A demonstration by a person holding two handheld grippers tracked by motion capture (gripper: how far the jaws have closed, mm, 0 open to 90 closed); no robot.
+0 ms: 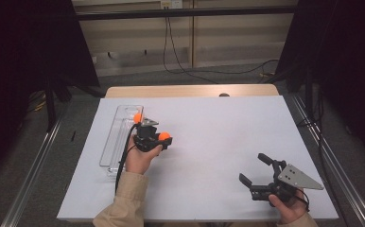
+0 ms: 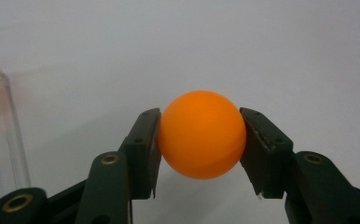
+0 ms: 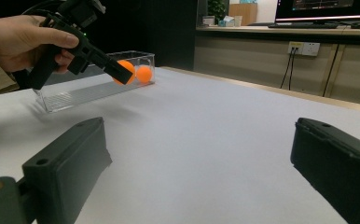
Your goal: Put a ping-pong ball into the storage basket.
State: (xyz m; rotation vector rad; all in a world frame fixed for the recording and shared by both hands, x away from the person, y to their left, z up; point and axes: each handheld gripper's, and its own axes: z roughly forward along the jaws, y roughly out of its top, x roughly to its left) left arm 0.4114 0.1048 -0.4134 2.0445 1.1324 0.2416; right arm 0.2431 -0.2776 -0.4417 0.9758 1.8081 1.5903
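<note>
from above, the left gripper (image 1: 159, 135) holds an orange ball (image 1: 164, 136) just right of the clear tray (image 1: 116, 137), where a second ball (image 1: 137, 117) sits at the far end, while the right gripper (image 1: 256, 171) rests well apart with its jaws spread. in the left gripper view both pads press the ball's (image 2: 201, 134) sides above the white table (image 2: 262, 51). in the right gripper view the wide jaws are empty, and the held ball (image 3: 124, 71) hangs beside the tray (image 3: 94, 86).

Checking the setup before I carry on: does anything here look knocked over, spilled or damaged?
Nothing stands out. The clear tray lies flat with one orange ball inside, the left gripper cleanly holds another ball, and the right gripper is open.
</note>
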